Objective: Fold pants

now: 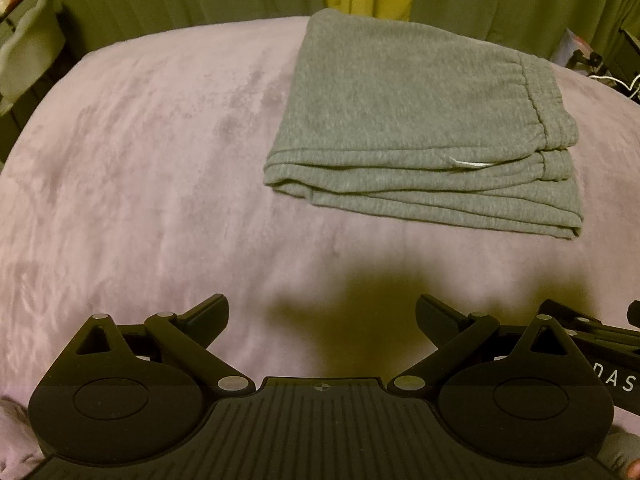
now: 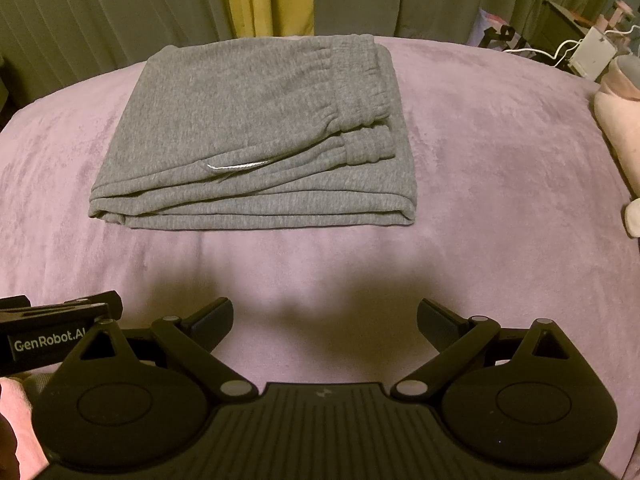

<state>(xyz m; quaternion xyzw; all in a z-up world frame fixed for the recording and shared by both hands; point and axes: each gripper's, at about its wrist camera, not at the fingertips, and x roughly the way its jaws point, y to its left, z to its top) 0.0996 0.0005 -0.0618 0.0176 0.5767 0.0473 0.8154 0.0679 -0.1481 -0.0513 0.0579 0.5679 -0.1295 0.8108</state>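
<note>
Grey sweatpants (image 1: pixel 408 120) (image 2: pixel 256 136) lie folded in a flat stack on the pink blanket (image 1: pixel 140 168) (image 2: pixel 500 168), elastic waistband to the right and a white drawstring end showing at the front. My left gripper (image 1: pixel 322 316) is open and empty, held back near the bed's front, well short of the pants. My right gripper (image 2: pixel 325 318) is also open with nothing between its fingers, and equally far from the stack. The two grippers sit side by side; part of each shows at the edge of the other's view.
Green and yellow curtains (image 2: pixel 272 0) hang behind the bed. A pale chair-like object (image 1: pixel 28 52) stands at the left. A pink soft item (image 2: pixel 620 128) lies on the blanket's right edge, with cables and a white box (image 2: pixel 592 56) beyond it.
</note>
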